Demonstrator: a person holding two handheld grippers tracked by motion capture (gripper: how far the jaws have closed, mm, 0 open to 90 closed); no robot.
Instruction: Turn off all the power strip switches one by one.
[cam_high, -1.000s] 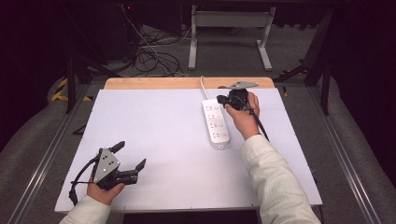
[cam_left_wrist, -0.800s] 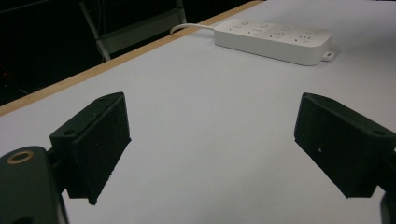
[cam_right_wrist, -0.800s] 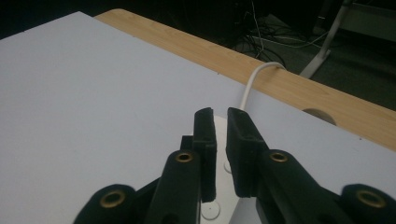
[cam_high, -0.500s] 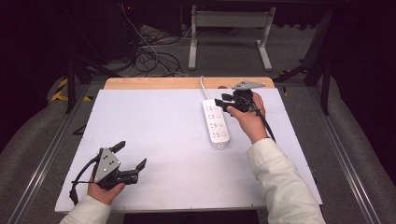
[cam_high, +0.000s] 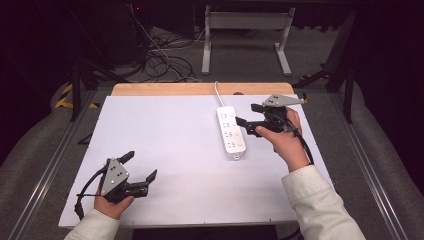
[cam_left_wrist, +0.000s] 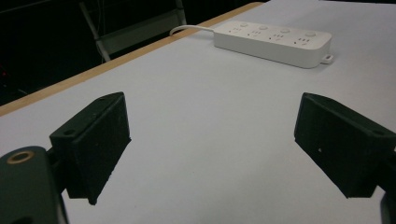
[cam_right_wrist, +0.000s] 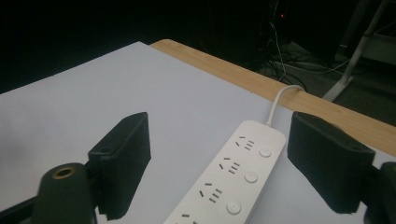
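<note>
- My right hand-held gripper (cam_high: 248, 116) is lifting a little off the power strip (cam_high: 231, 131) compared with a second ago; it was sitting closer over the far sockets and is now hovering just to the strip's right, jaws spread wide and holding nothing.
- In the right gripper view the strip (cam_right_wrist: 233, 179) is lying between and beyond the two black jaws, its sockets and round buttons facing up, its white cable (cam_right_wrist: 279, 101) running off over the wooden edge of the worktop (cam_high: 165, 89).
- My left hand-held gripper (cam_high: 139, 166) is resting where it was, near the front left of the worktop, jaws wide and empty, well apart from the strip (cam_left_wrist: 274, 42).
- The strip itself is not shifting between frames: it is lying flat, right of centre toward the far edge.
- I am reading this as a reposition rather than a grasp; the right gripper is lining up on the strip, and nothing is being pressed or gripped yet.
</note>
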